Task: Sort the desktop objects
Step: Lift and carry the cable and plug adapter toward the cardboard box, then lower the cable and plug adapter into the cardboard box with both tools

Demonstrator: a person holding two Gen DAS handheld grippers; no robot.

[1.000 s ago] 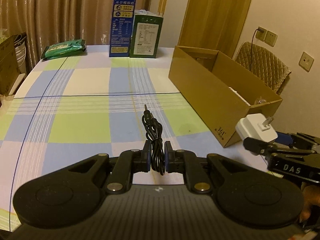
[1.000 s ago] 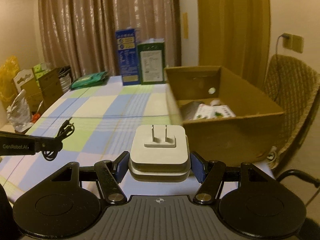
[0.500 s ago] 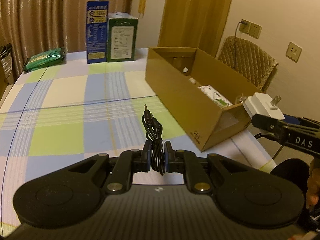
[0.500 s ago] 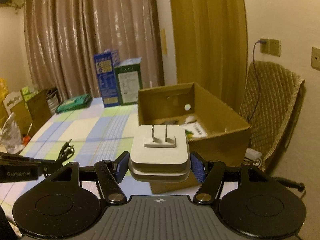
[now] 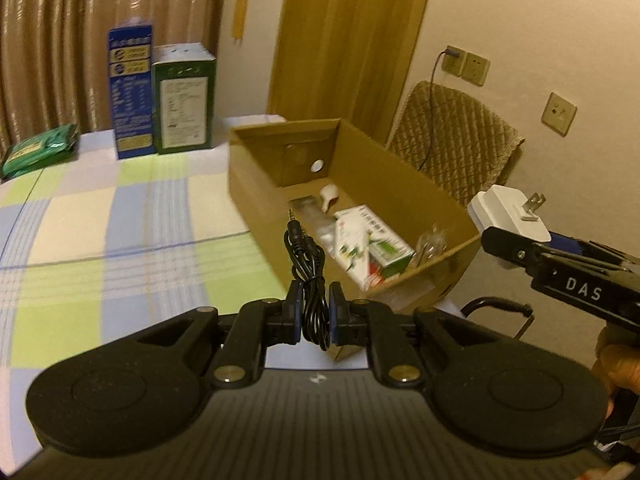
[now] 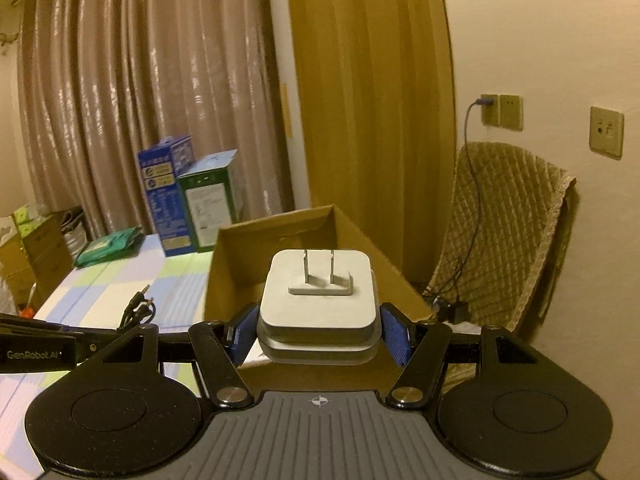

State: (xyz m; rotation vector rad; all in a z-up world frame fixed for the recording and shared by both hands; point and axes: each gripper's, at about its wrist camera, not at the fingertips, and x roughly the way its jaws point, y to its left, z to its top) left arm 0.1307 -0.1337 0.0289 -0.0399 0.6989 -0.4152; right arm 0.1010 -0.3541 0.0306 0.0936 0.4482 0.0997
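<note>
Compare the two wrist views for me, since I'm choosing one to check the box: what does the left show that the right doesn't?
Left only: the box's contents, a white-green carton and a small white piece. Right only: the cartons on the floor beside the table. Both: the box, the left gripper shut on the cable, the right gripper shut on the charger, the chair.

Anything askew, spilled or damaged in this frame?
Nothing stands out. The left gripper grips a coiled black cable, the right gripper a white charger, both near the upright cardboard box.
</note>
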